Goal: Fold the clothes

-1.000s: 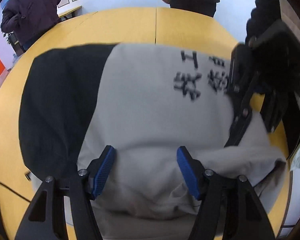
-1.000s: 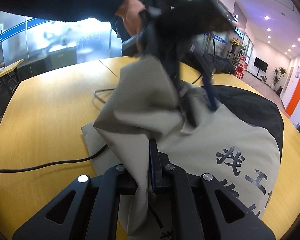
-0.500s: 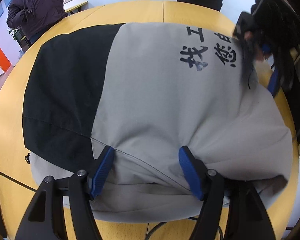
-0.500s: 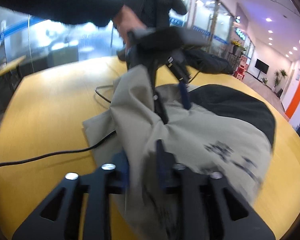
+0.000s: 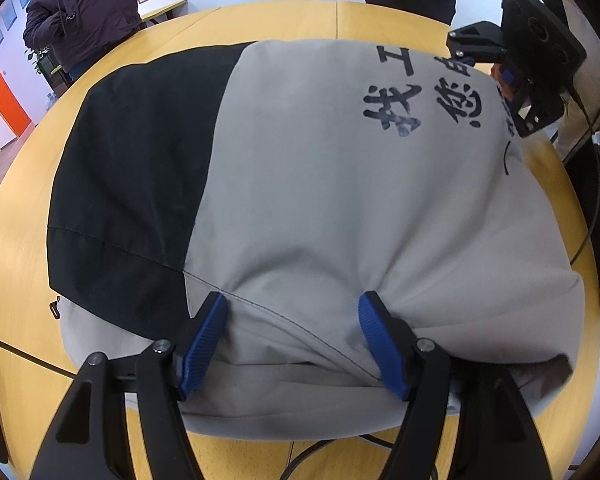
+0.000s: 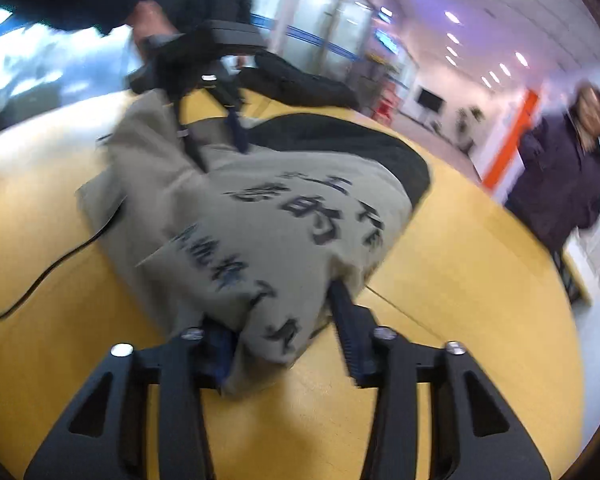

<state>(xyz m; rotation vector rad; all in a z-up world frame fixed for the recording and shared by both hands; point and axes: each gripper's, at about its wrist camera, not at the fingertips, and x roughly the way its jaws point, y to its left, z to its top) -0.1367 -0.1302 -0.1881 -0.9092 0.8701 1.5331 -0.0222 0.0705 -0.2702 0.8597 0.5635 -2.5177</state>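
2 claws work a grey and black fabric jacket with dark printed characters [image 5: 320, 184], which lies spread over the round yellow wooden worktop [image 5: 284, 20]. Its near hem bunches between the blue ribbed pads of the left claw [image 5: 292, 332], whose jaws stand spread. At the jacket's other end, the right claw [image 6: 284, 332] is likewise spread, with a printed fold heaped between its fingers.

Grey-and-black garment [image 5: 320, 184], dark lettering; yellow table [image 5: 16, 240]
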